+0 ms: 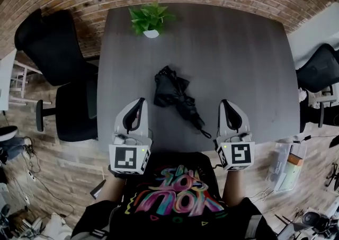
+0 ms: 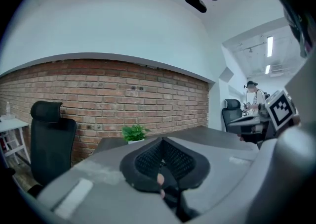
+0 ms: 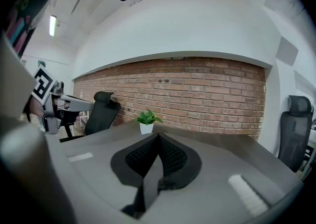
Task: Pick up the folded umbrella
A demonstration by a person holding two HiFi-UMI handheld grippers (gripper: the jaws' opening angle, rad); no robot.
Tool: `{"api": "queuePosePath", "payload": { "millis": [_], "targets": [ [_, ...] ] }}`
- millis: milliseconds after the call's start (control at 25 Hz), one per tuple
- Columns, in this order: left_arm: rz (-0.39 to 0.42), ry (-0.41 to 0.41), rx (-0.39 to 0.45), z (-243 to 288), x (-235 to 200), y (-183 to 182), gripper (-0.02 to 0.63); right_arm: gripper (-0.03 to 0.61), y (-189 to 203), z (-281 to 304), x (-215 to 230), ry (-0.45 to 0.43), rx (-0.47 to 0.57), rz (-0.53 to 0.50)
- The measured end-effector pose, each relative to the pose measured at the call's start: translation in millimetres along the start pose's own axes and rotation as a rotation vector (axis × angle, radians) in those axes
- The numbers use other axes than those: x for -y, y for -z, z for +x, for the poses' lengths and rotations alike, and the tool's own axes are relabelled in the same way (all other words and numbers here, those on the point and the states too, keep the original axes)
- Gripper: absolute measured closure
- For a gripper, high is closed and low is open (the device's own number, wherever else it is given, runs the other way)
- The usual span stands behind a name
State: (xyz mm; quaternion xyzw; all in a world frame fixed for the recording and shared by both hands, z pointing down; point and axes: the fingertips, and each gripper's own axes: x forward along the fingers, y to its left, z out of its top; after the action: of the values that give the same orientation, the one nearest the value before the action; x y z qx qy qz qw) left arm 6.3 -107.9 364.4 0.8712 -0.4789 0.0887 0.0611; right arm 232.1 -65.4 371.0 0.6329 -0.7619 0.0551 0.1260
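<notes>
Our shirt (image 1: pixel 175 196) is covering near edge of table (image 1: pixel 238 53). We are holding left gripper (image 1: pixel 139 102) with jaws pressed together, empty. Between grippers, folded umbrella (image 1: pixel 175 96) is lying on table, touching neither. We are holding right gripper (image 1: pixel 225 103) with jaws fully together, gripping nothing.

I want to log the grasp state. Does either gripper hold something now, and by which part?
Nothing is held. The left gripper and the right gripper are shut and empty; the folded umbrella lies untouched on the table between them.
</notes>
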Motion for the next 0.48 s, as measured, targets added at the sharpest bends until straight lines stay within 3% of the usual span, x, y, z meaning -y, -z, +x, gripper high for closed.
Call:
{"api": "queuePosePath", "payload": {
  "millis": [480],
  "targets": [
    [-0.004,-0.009,0.012,4.9,-18.9,-5.7,0.612,0.575,-7.6,23.2,-12.0,-0.021,0.000,-0.007]
  ]
}}
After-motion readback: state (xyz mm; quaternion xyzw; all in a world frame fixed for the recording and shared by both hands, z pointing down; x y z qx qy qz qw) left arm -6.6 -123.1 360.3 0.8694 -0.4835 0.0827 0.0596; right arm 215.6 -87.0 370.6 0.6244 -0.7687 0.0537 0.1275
